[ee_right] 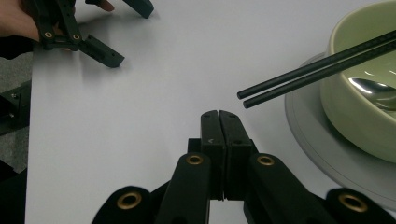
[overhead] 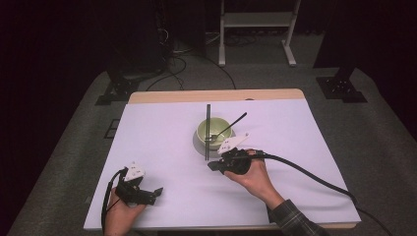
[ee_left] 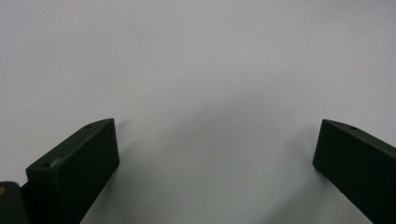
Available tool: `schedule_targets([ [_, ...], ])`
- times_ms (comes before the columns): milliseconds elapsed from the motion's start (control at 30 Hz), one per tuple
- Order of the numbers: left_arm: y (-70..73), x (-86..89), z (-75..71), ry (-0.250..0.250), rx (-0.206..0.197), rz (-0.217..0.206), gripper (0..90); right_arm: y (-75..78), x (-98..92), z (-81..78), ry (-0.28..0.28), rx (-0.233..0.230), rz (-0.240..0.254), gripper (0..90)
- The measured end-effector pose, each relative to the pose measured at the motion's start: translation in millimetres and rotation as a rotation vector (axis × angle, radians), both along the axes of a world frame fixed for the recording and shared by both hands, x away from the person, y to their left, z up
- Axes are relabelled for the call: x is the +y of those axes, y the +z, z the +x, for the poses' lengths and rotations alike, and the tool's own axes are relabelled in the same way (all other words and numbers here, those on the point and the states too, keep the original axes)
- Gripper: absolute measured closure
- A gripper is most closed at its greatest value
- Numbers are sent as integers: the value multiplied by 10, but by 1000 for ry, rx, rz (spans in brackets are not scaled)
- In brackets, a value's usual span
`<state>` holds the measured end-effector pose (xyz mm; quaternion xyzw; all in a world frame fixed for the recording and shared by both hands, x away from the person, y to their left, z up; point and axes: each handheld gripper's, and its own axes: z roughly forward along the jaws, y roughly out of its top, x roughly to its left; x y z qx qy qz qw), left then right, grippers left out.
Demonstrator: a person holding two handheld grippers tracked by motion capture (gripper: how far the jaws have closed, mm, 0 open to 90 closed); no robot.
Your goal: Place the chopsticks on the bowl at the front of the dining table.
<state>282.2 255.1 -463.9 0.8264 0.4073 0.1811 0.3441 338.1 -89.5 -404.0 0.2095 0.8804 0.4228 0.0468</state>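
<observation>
1. The right black two-jaw gripper (ee_right: 219,114) rests low over the white table sheet (overhead: 162,147), jaws pressed together, empty.
2. At its 1 o'clock, just beside — a pair of black chopsticks (ee_right: 317,65) lies across a pale green ceramic bowl (ee_right: 355,102) on a grey plate (ee_right: 313,140); a metal spoon (ee_right: 373,88) sits inside.
3. At 10 o'clock, well apart, the left black two-jaw gripper (overhead: 156,191) — jaws wide apart, empty.

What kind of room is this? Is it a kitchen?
Probably not a kitchen; it looks like a lab or recording room. A person's hands work a left gripper and a right gripper with cables at a white-covered table, cables trail over grey carpet, and dark curtains hang behind.
</observation>
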Motion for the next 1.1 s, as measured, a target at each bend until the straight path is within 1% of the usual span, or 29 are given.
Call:
schedule_targets([
  [67,0,0,0,0,0,0,0,7,-52,1,-11,1,1,873],
  [133,0,0,0,0,0,0,0,10,-148,5,-35,4,-2,860],
  [267,0,0,0,0,0,0,0,23,-336,11,-70,-15,-7,816],
  [333,0,1,0,-1,0,2,0,34,-408,6,-89,-23,-15,790],
  [367,0,1,0,-1,0,2,0,34,-408,6,-89,-23,-15,790],
  [400,1,1,0,-1,0,3,0,49,-498,1,-109,-30,-10,760],
  [467,1,1,0,-1,0,4,0,59,-567,-4,-135,-36,-18,712],
  [500,1,1,0,-1,0,4,0,59,-567,-4,-135,-36,-18,712],
  [533,1,1,0,-1,0,4,0,61,-662,-4,-159,-41,-10,676],
  [600,0,0,1,0,0,1,0,62,-730,-3,-185,-45,-19,618],
  [633,0,1,1,-1,-1,2,0,57,-780,-3,-198,-59,-22,591],
  [700,0,0,2,-1,-1,2,0,49,-863,-2,-221,-66,-14,535],
  [733,0,1,2,-1,0,1,0,45,-906,1,-232,-71,-21,508],
  [767,0,0,1,0,0,0,0,40,-966,2,-247,-74,-10,481],
  [833,0,0,1,-1,0,1,0,37,-1046,12,-266,-76,-10,418],
  [867,-1,0,1,0,-1,0,0,34,-1100,20,-277,-77,1,397],
  [933,-1,0,1,-1,-2,1,0,38,-1181,25,-296,-77,6,335],
  [967,-1,0,1,-1,-2,1,0,42,-1209,25,-303,-73,2,309],
  [1100,-1,0,0,-1,-2,1,0,60,-1334,4,-321,-71,27,236],
])
